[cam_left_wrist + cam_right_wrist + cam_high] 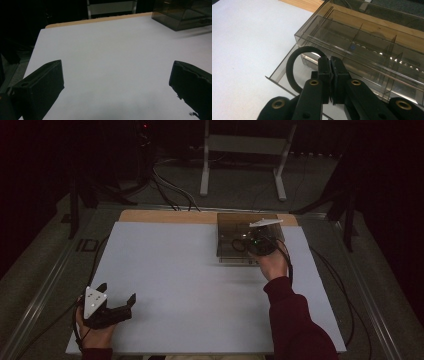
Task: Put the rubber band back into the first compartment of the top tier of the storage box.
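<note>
A smoked clear plastic box (235,222) stands at the far right of the white mat (190,280). Its low drawer (277,75) is pulled out toward me. My right gripper (330,63) is shut on a black rubber ring (291,65), holding it just above the open drawer. From above, the right gripper (251,241) hangs over the box's front edge with the ring (238,244) to its left. At the mat's near left corner my left gripper (119,293) rests open, with nothing between its jaws (117,77). The box (180,15) lies far off to its right.
The box has inner dividers (359,32) behind the drawer. A wooden table edge (165,216) runs behind the mat. A grey metal stand (245,145) and cables (170,190) lie on the floor beyond. A cable (345,295) trails from the right gripper.
</note>
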